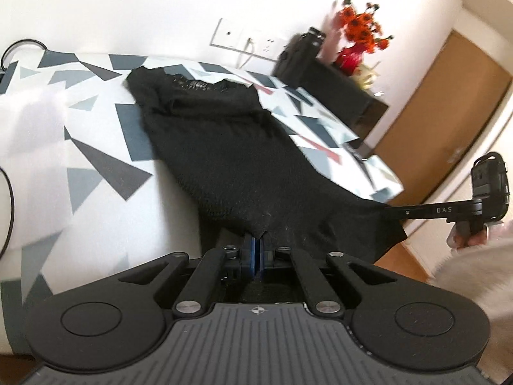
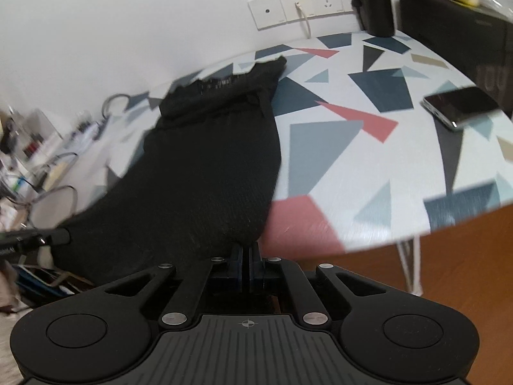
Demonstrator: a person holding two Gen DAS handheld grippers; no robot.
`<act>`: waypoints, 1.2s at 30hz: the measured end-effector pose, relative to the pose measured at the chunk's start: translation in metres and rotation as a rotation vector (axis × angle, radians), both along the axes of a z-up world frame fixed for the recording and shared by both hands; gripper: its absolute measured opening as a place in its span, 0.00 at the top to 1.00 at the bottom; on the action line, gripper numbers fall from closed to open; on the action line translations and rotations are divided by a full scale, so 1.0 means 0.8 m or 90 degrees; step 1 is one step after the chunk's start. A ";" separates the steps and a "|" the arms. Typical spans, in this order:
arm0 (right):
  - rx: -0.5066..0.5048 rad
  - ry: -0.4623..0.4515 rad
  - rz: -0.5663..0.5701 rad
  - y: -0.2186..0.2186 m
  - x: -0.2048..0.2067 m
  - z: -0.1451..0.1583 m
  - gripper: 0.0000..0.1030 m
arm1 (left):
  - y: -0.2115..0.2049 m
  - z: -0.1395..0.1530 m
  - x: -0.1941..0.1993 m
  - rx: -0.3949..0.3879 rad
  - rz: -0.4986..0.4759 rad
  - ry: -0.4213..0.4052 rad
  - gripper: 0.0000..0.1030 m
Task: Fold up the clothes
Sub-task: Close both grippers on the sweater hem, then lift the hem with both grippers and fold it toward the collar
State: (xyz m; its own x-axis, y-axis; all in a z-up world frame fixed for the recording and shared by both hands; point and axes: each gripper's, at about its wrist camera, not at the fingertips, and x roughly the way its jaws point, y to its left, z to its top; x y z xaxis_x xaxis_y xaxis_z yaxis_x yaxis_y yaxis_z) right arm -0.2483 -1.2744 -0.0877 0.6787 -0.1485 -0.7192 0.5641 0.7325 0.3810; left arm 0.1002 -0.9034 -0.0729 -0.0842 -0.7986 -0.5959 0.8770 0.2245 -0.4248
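A black knitted garment (image 1: 221, 147) lies lengthwise on the table with the triangle-patterned cloth (image 1: 96, 122), its lace-edged end at the far side near the wall. My left gripper (image 1: 255, 240) is shut on one near corner of its hem. The other near corner is stretched out to the right, where my right gripper (image 1: 392, 211) pinches it. In the right wrist view the same black garment (image 2: 208, 160) runs away from my right gripper (image 2: 247, 248), which is shut on its hem corner, and the tip of my left gripper (image 2: 62, 235) shows at the left edge.
A phone (image 2: 460, 110) lies on the table at the right. A black bottle (image 2: 373, 0), a long black speaker (image 2: 455, 29) and a vase of orange flowers (image 1: 362, 32) stand at the wall. Wall sockets (image 2: 298, 8), cables and clutter (image 2: 29, 160) sit left. A wooden floor (image 2: 465, 272) lies below.
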 end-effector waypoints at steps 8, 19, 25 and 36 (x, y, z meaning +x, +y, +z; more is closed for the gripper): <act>-0.009 -0.063 -0.049 0.020 -0.023 0.064 0.98 | 0.020 0.040 0.015 -0.066 -0.009 0.025 0.98; -0.060 -0.147 -0.087 -0.056 0.049 0.125 0.98 | -0.042 0.075 0.082 -0.134 0.069 -0.015 0.97; -0.058 -0.158 -0.090 -0.127 0.121 0.123 0.98 | -0.116 0.074 0.151 -0.109 0.107 -0.012 0.97; 0.006 -0.126 -0.093 -0.285 0.265 0.031 0.98 | -0.271 0.004 0.263 0.026 0.156 -0.018 0.97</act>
